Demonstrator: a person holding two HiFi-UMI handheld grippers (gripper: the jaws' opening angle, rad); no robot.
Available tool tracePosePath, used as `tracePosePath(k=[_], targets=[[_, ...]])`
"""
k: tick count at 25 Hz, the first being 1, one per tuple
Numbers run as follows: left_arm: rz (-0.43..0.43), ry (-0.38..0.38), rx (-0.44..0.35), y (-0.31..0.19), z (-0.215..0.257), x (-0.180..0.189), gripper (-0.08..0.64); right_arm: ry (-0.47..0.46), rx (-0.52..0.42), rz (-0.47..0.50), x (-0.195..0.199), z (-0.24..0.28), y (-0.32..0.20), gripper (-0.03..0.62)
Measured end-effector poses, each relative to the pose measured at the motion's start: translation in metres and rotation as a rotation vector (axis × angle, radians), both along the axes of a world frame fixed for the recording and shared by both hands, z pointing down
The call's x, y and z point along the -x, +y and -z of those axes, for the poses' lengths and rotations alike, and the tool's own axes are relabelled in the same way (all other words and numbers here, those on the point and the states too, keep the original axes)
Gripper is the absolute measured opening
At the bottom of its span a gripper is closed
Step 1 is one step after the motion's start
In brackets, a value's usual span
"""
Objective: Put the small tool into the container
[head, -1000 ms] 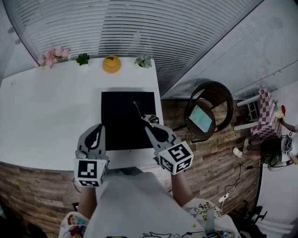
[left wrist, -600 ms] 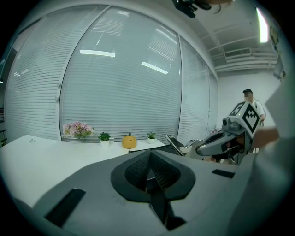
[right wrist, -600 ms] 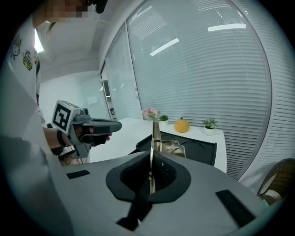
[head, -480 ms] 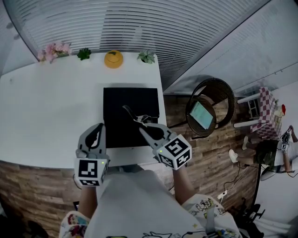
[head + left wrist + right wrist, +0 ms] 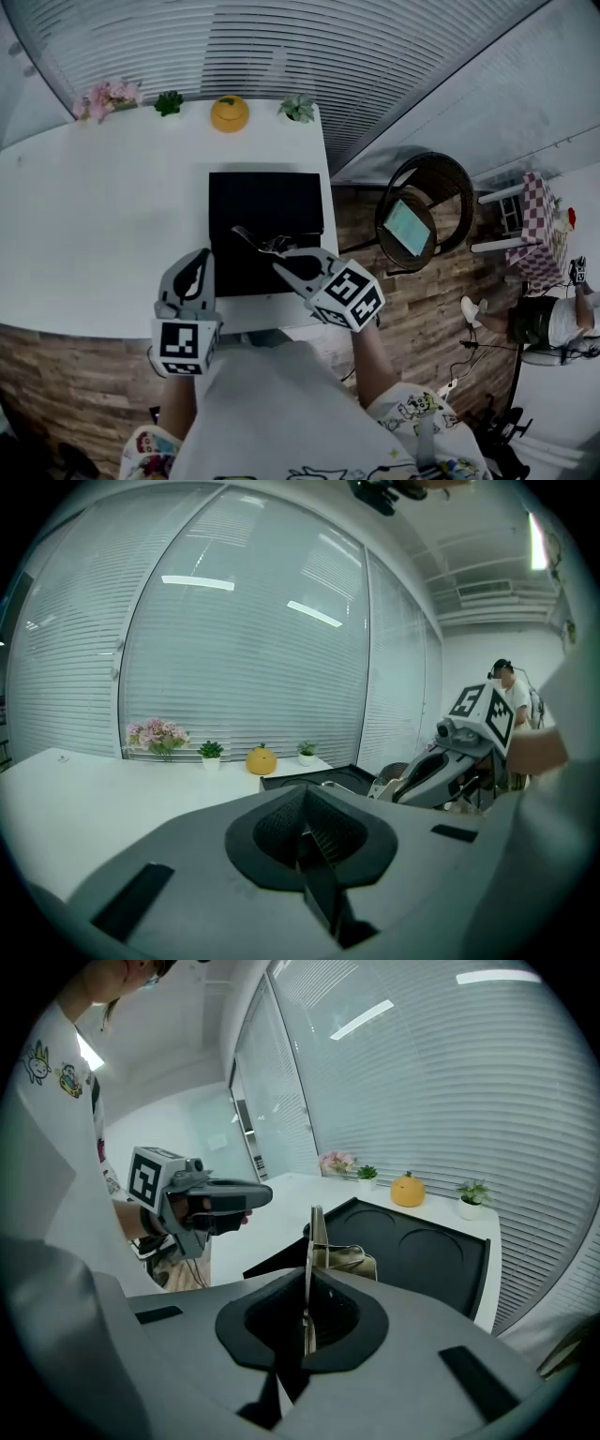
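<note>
A white table [image 5: 94, 234] carries a black rectangular tray [image 5: 272, 202] with round recesses. The left gripper [image 5: 195, 269] hovers over the table's near edge, its jaws together with nothing between them. The right gripper [image 5: 306, 1312] is clamped on a thin silvery metal tool [image 5: 246, 234], which juts out above the tray's near part.

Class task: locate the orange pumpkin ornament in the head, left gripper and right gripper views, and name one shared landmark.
Head view: orange pumpkin ornament, top centre, beyond the black tray.
Left gripper view: ornament left of centre, mid-height.
Right gripper view: ornament right of centre, behind the tray.
Shared landmark: the black tray.
</note>
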State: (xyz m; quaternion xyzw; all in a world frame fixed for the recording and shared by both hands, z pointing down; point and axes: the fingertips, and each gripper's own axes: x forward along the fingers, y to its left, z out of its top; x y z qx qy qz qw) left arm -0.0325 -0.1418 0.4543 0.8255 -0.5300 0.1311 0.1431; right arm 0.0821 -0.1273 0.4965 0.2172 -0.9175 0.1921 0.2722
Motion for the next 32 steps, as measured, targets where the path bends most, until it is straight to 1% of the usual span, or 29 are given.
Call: tracePosePath(k=[23,27,32], targets=[[0.0,-0.004,0.015,0.001,-0.011,-0.002,0.005,0.128,0.171,0.239,0.007,-0.043,0.016,0.003],[-0.001,-0.007,0.018,0.002,-0.013,-0.002,0.005,0.152,0.201,0.272,0.008,-0.05,0.017,0.003],[0.001,-0.008,0.02,0.006,-0.013,-0.002,0.006,0.159,0.234,0.295,0.01,-0.055,0.018,0.003]])
